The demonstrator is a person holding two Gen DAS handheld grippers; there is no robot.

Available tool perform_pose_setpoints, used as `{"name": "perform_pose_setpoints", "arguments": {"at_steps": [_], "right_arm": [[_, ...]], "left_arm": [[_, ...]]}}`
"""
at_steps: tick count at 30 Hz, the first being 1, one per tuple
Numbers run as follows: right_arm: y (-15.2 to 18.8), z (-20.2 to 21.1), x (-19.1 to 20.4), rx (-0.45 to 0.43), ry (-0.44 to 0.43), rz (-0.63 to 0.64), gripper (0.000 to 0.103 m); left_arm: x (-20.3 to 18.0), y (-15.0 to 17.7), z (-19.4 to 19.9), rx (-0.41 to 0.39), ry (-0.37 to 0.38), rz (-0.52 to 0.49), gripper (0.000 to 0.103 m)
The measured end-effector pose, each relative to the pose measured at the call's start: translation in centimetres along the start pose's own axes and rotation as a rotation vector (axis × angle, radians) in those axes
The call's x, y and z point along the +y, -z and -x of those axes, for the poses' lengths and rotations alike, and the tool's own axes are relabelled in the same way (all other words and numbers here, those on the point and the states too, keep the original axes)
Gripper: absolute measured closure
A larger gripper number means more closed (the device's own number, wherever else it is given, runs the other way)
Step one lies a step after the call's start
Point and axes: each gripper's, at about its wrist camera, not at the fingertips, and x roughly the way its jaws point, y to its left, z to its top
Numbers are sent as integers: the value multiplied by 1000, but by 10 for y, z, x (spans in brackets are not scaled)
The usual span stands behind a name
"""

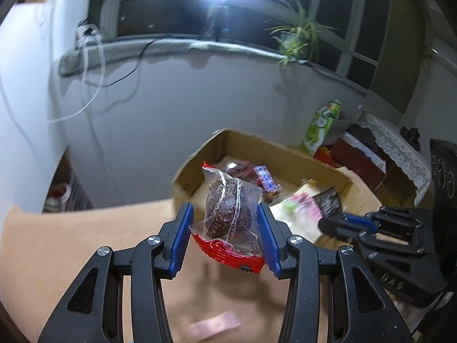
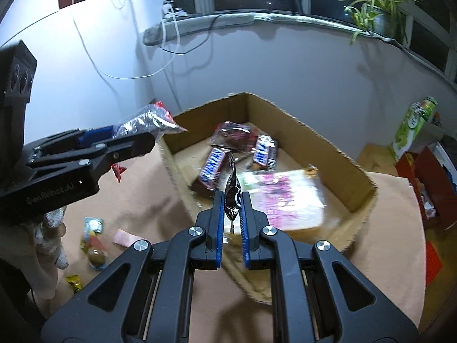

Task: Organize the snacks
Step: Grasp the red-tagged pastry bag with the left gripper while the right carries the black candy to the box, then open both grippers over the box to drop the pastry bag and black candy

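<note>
Two chocolate bars (image 2: 212,168) in one cardboard box (image 2: 328,140)

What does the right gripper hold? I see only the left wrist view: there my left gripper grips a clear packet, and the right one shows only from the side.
Observer: The right gripper is shut on a thin dark packet.
Operator: Where is it, compared with the box?
Observer: At the near wall of the box; the packet points in.
Operator: What lies just beyond the packet?
Observer: Two blue bars, flat on the box floor.
Operator: Are there snacks outside the box?
Observer: Yes, a few small packets lie on the table, left of the box.
</note>
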Motion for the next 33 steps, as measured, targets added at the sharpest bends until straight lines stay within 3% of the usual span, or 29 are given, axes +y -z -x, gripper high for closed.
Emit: {"name": "perform_pose_setpoints", "arguments": {"at_steps": [14,15,16,18,33], "right_arm": [[6,-8,-38,24,39,-73,92],[6,-8,-37,25,42,-73,85],[6,-8,-37,22,49,-74,68],[6,-6,-37,8,63,-72,44],[5,4,-31,-8,64,-53,43]], "left_arm": [[-39,-1,-27,42,89,-67,58],[-40,-1,-28,39,80,-69,56],[-41,-1,-28,38,74,-67,52],[-41,-2,-29,41,73,-55,48],[-41,-4,-22,34,61,-52,48]]}}
